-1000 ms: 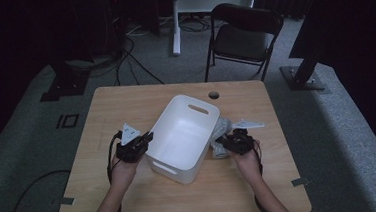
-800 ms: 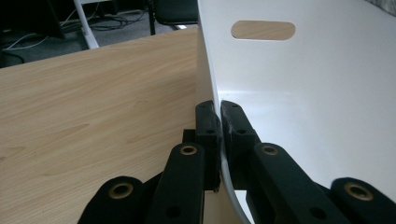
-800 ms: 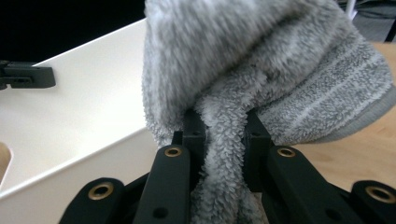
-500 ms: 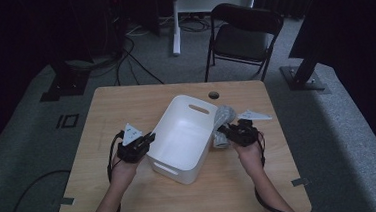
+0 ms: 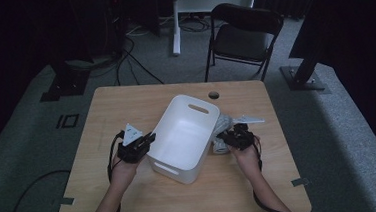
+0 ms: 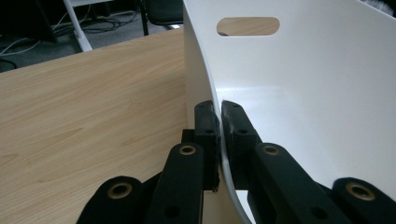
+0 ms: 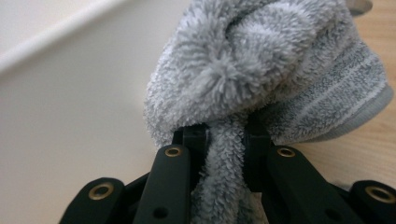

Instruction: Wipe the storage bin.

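Dark floor, loose cables and a folding chair point(image 5: 244, 37) lie beyond the far edge of a pale wooden table point(image 5: 125, 103), and near its middle a white plastic bin point(image 5: 183, 136) sits turned at an angle, empty as far as the high view shows. At the bin's left wall the left gripper point(image 5: 137, 145) has its jaws pressed together over the thin rim, one jaw inside and one outside, as the left gripper view makes plain on the bin point(image 6: 303, 93). Between the bin's right wall and the table's right edge, the right gripper point(image 5: 236, 136) is clamped on a bunched grey towel point(image 5: 221, 133); in the right gripper view a fold of the towel point(image 7: 261, 70) is squeezed between the jaws while the rest bulges above them beside the white wall. That towel should handle as light, soft and limp: it will sag and trail from any single pinch, so a deep bite into a thick fold, as here, seems safer than a nip at a thin hem, which could slip free. Its looped pile gives good friction and nothing about it is fragile. By contrast the bin looks stiff yet light, its smooth wall probably slippery, so the rim grip serves mainly to steady it. Whether part of the towel rests on the table or hangs free is hard to tell from the dim high view.
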`<state>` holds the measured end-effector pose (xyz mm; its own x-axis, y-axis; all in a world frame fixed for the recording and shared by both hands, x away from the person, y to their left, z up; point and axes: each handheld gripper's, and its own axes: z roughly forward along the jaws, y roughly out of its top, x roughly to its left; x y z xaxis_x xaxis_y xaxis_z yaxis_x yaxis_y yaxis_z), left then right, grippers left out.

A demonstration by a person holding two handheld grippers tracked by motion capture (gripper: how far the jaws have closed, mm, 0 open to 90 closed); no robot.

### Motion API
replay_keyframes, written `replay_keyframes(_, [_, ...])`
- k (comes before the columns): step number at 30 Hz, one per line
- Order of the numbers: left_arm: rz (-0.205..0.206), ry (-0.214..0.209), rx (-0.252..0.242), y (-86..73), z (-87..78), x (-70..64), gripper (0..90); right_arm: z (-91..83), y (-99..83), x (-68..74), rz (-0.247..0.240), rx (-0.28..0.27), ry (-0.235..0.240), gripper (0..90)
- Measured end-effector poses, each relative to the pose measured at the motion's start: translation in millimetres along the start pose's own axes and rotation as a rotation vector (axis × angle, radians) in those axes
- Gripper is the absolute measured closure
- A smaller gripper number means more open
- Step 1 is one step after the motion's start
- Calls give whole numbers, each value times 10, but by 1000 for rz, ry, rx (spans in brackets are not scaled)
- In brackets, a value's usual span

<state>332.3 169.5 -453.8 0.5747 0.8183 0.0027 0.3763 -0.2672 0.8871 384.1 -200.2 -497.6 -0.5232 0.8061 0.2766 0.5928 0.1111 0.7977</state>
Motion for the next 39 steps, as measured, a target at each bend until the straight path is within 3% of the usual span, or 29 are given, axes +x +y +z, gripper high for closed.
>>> replay_keyframes(11, [-1,5,0,0,-1,0,858,266,-238,-113,37,96,-18,771])
replay_keyframes(15, [-6,21,2,0,0,-1,859,254,-227,-133,47,108,-1,770])
replay_keyframes(20, [-5,28,2,4,3,-14,859,63,-56,-146,47,20,23,769])
replay_keyframes(26, [0,8,5,6,5,-9,860,-161,201,-185,46,-85,26,769])
replay_keyframes(31, [13,-9,8,11,9,-1,859,-123,265,-214,40,-61,24,770])
replay_keyframes(39, [16,-23,2,6,9,8,858,59,88,-275,63,7,4,771])
